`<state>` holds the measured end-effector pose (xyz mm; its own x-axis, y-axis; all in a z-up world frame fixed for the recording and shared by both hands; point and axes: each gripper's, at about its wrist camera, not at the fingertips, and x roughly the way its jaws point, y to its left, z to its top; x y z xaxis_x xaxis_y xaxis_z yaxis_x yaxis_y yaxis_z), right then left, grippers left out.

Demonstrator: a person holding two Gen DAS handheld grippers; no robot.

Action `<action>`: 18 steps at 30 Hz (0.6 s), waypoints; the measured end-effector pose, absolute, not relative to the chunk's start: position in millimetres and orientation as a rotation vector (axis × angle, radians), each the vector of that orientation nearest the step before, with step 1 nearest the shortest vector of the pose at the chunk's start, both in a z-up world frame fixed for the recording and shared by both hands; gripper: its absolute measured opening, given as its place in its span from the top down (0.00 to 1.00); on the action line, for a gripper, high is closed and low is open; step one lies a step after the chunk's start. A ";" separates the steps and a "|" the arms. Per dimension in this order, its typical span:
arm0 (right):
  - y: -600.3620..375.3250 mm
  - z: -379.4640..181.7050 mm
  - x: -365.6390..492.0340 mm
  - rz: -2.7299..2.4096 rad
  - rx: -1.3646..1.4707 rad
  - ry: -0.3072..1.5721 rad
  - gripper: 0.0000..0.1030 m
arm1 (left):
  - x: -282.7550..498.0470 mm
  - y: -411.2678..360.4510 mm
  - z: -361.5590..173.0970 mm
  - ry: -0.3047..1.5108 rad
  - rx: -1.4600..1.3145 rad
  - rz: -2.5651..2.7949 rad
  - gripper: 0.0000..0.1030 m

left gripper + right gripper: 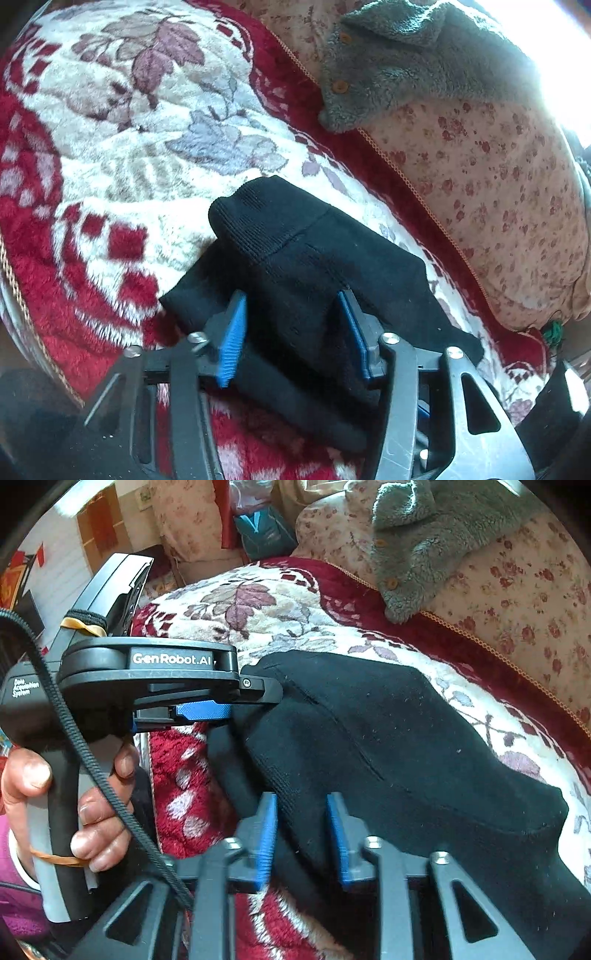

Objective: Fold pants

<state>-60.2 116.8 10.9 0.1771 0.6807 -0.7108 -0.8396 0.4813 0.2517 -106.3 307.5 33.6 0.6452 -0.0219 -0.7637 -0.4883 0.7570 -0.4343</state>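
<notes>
Both tongs, left (291, 332) and right (301, 834), gape open astride black pants (388, 746), long axis running lower right.

A red-and-white floral blanket (122, 155) spreads ahead of the claw; farther ahead and right, a grey fleece garment (413, 62) lies on a flowered pillow (498, 206).
</notes>
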 end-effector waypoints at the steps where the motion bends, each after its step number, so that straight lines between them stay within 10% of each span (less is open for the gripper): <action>1: 115.6 11.2 -56.7 1.092 -0.189 0.884 0.85 | -105.1 307.3 33.4 0.833 -0.664 0.292 0.72; 6: 106.0 12.7 -45.4 1.125 -0.051 0.937 0.89 | -108.2 309.6 42.8 0.805 -0.640 0.281 0.87; 18: 107.8 22.1 -65.4 1.157 -0.039 0.936 0.92 | -141.9 324.5 35.9 0.833 -0.650 0.320 0.89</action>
<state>-65.4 107.8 22.1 0.0826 0.7596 -0.6452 -0.7897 0.4447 0.4225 -141.9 324.5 35.9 0.6403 0.0147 -0.7680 -0.5035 0.7631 -0.4052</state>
